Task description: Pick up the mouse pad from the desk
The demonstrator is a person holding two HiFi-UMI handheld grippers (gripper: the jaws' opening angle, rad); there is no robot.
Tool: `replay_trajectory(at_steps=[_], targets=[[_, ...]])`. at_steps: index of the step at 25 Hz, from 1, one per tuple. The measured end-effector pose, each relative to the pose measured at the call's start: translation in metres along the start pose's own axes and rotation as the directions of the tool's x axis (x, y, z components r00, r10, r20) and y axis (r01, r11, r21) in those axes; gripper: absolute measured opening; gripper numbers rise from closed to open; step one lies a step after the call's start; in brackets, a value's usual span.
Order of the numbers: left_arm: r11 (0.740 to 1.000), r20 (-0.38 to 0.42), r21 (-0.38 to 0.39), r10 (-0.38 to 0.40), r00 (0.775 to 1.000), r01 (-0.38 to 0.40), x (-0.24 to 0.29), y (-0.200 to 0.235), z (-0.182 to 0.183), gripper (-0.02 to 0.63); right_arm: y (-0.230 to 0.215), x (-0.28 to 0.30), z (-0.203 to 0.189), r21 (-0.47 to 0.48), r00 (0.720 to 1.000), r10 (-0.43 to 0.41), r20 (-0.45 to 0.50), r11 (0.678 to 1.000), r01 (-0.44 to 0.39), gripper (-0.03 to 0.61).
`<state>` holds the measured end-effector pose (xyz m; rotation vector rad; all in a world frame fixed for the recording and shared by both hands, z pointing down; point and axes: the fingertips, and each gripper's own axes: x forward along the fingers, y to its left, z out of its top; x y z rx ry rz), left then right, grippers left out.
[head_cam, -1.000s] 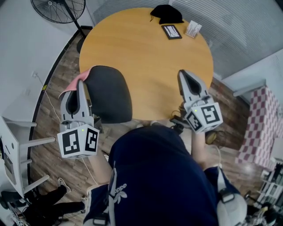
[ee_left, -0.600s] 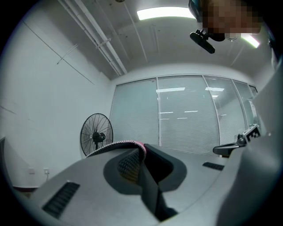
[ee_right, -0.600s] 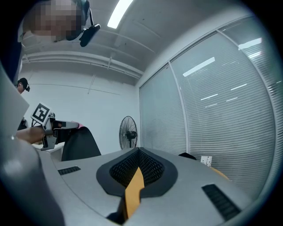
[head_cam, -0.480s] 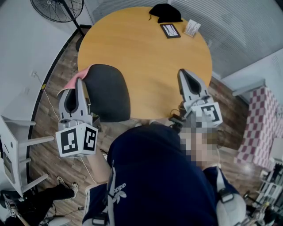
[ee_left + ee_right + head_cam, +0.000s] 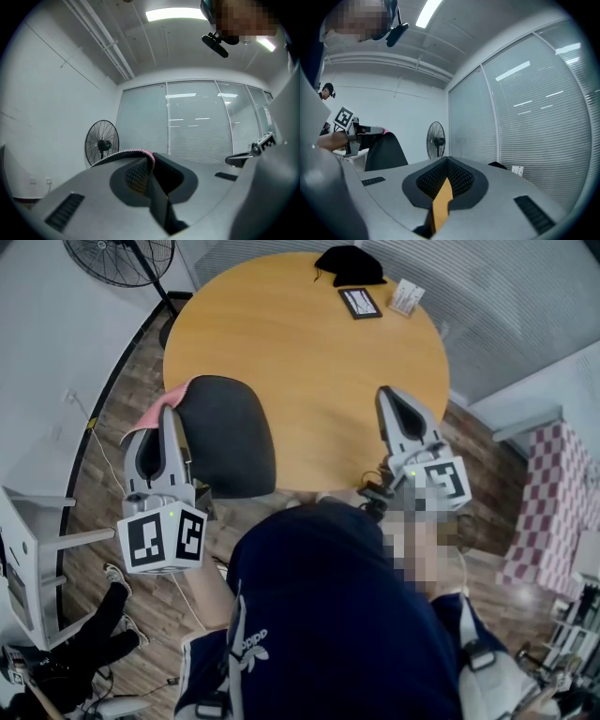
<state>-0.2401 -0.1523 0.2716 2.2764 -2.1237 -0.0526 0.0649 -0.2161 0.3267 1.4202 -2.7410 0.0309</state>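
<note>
The mouse pad (image 5: 360,302), a dark rectangle with a pale border, lies flat at the far side of the round wooden table (image 5: 309,371). Both grippers hover at the near side, far from it, and point level. My left gripper (image 5: 172,418) is off the table's left edge, in front of a black chair, jaws together and empty. My right gripper (image 5: 388,397) hangs over the table's near right edge, its tips closed with nothing between them. In the right gripper view only a sliver of tabletop (image 5: 440,201) shows below the closed tips.
A black chair (image 5: 230,437) with a pink cloth (image 5: 157,411) on its back stands at the table's left. Behind the pad lie a black cap-like thing (image 5: 349,265) and a small white card (image 5: 407,298). A standing fan (image 5: 122,261) is far left; a white shelf (image 5: 28,559) is near left.
Neither gripper has moved. A person's dark legs and shoes at the lower left of the head view have shifted across the floor.
</note>
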Motion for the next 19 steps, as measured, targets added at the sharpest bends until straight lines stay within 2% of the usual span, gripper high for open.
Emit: replay_trajectory(at_steps=[19], targets=[[1.0,0.016,0.003,-0.029,0.999,0.029,-0.0045,-0.0062,0.0051,0.018,0.0023,-0.0095,-0.0026,-0.004,1.0,-0.01,0.0,1.0,0.01,0.003]])
